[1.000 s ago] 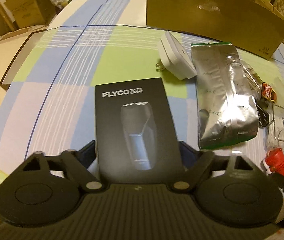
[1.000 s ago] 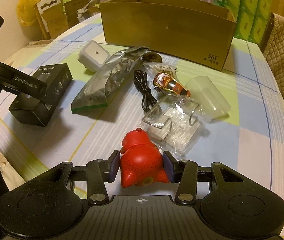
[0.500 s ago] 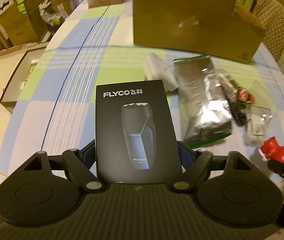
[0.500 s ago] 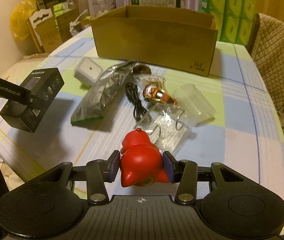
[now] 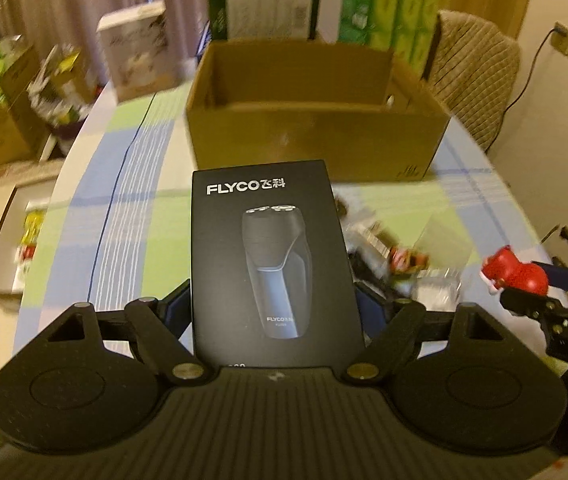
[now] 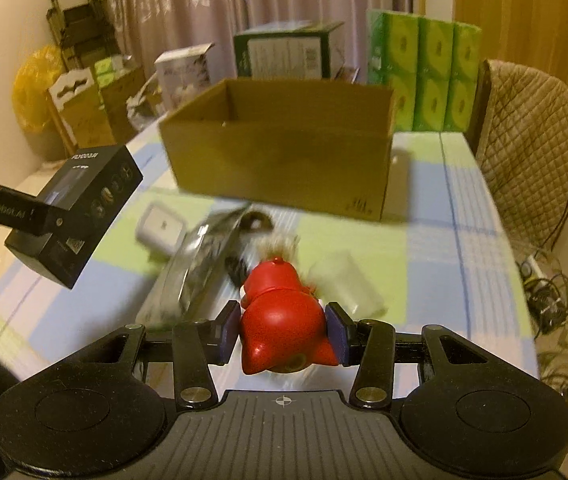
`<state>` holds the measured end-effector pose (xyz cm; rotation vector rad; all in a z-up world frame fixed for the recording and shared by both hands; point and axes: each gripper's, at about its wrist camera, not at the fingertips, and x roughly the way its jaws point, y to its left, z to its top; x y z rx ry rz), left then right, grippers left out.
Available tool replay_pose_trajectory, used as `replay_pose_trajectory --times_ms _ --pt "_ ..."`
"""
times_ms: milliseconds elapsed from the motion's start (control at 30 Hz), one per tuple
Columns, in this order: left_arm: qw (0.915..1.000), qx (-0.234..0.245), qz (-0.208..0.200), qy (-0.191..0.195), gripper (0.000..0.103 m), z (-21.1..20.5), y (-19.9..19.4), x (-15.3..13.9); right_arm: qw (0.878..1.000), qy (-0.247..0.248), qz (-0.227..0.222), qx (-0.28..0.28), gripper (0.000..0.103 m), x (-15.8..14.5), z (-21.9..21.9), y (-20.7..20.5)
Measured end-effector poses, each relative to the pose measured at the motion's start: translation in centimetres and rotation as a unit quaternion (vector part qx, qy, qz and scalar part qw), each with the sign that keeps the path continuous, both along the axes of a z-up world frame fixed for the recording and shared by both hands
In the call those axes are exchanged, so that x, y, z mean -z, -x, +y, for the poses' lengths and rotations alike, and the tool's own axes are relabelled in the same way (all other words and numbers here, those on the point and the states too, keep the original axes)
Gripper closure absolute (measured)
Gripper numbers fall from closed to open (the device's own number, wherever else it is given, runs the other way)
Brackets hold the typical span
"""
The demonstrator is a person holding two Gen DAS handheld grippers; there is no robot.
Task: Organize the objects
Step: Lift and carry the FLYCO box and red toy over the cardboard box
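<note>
1. Evidently both tools are loaded at once: the left gripper (image 5: 276, 312) has its jaws clamped on the long sides of the black shaver box (image 5: 274, 256), and the right gripper (image 6: 284, 330) has its jaws pressed against the flanks of the red toy figure (image 6: 282, 326).
2. Gripping the shaver box near its lower end leaves most of it jutting forward, printed face up, so in my judgement it can be pushed over a rim and let go without the tool entering.
3. In the right wrist view the shaver box hangs clear of the table (image 6: 451, 216), off to the left of the open cardboard box (image 6: 280, 160) (not yet above it).
4. The red toy figure is held low and centred between the pads, its rounded body giving them two broad faces to bear on; it too is in the air, short of the cardboard box.
5. The cardboard box stands open-topped at the far side of the table, which makes it the likely bin for both loads; its inside looks mostly bare, though part is hidden.
6. Left on the table between grippers and cardboard box are a white adapter (image 6: 160, 228), a silver foil pouch (image 6: 200, 264) and a translucent plastic case (image 6: 347, 280), blurred, presumably awaiting their turn.
</note>
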<state>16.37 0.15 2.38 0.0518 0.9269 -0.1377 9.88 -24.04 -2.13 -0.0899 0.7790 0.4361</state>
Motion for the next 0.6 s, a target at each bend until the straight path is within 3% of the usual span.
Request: replay_pose_trajectory --times_ms 367,600 --pt "0.9979 0.039 -0.050 -0.009 0.025 -1.9 -9.3 -5.7 0.999 -0.002 -0.039 0.003 0.060 -5.5 0.5 -9.8" --pt "0.9980 0.037 -0.051 -0.008 0.025 -1.7 -14.9 -6.0 0.999 -0.001 -0.047 -0.004 0.060 -7.1 2.1 -16.0"
